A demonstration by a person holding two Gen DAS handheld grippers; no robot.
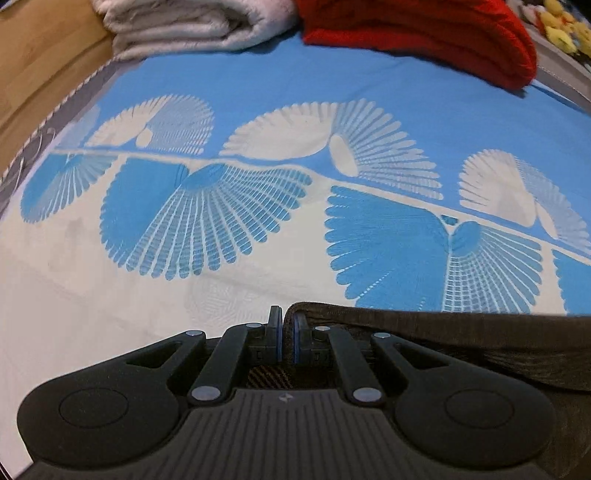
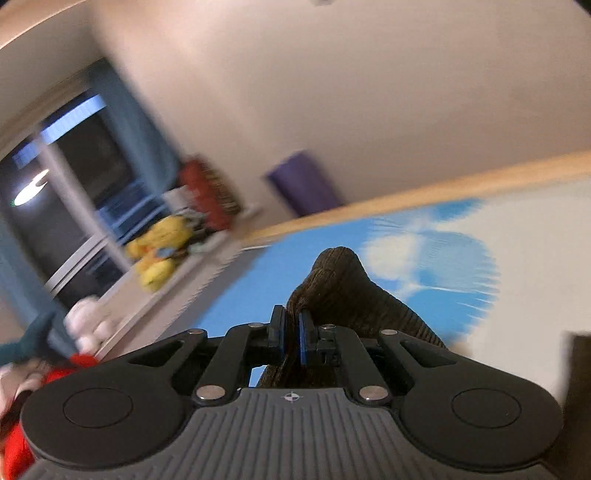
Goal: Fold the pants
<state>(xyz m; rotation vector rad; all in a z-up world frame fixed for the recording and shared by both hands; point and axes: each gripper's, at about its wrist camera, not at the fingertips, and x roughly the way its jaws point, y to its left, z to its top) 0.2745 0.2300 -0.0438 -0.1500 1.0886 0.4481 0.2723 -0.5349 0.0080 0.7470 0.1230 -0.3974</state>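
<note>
I am over a bed spread with a blue and white fan-patterned sheet; a folded grey blanket and a red knit lie at its far end, and soft toys line a sill by a dark window.

My left hand-held gripper has its jaws together, pinching the edge of the dark brown corduroy pants. From there the cloth runs off to the right along the bottom of that view, low over the sheet. My right hand-held gripper is clamped on another bunch of the pants, which peaks up in front of its fingers; that view is tilted and blurred.

So the pants' long axis seems to stretch between my two hands, left to right. I judge the fold turns on carrying both held ends the same way across the bed.
</note>
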